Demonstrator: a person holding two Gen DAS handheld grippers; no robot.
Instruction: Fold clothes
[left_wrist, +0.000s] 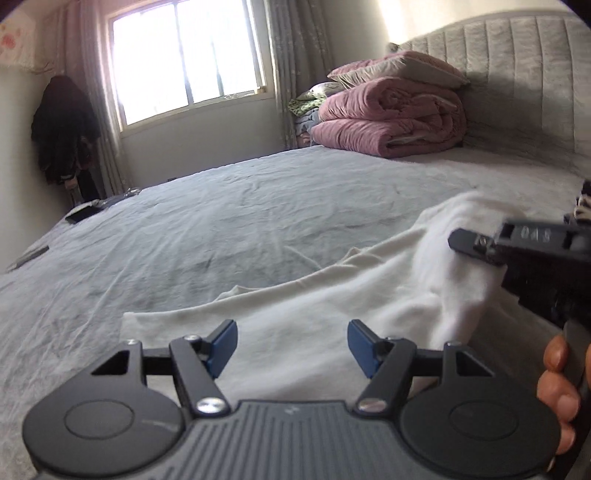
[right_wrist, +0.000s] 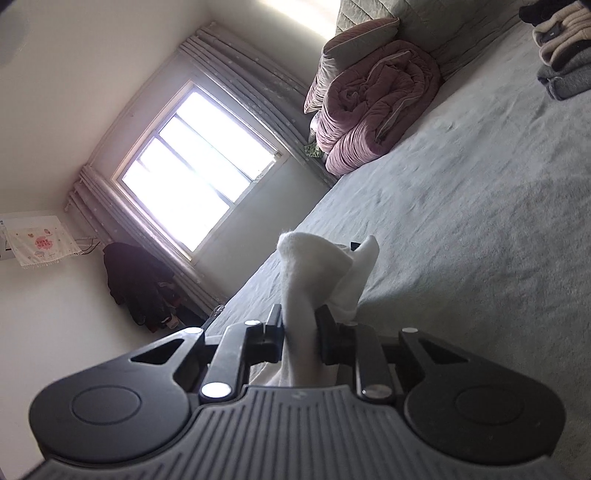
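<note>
Bed (left_wrist: 229, 206) fills most of both views, spread with a wrinkled grey sheet and backed by a padded grey headboard (left_wrist: 517, 74). Near that headboard sits a folded pink quilt (left_wrist: 391, 122) with a pillow (left_wrist: 399, 68) resting on top. Beyond the far edge of the bed a bright window (left_wrist: 184, 55) stands between pale curtains, and dark clothing (left_wrist: 62, 129) hangs in the corner beside it. A stack of folded clothes (right_wrist: 561, 48), cream and grey, lies on the bed by the headboard, well apart from the work.

On the near part of the bed lies the white garment (left_wrist: 332, 302), partly flat on the sheet and rising in a fold toward the right. The right claw (right_wrist: 300, 328) is clamped on a bunched edge of that white garment, with cloth pushing up past its fingers; the right wrist view is rolled steeply, so the bed runs on a slant. In the left wrist view the same claw shows at the right edge, held by a hand (left_wrist: 557, 391) wrapped around its grip.

The left claw (left_wrist: 291, 347) stands apart, blue pads wide, hovering just over the flat part of the garment with nothing between them.
</note>
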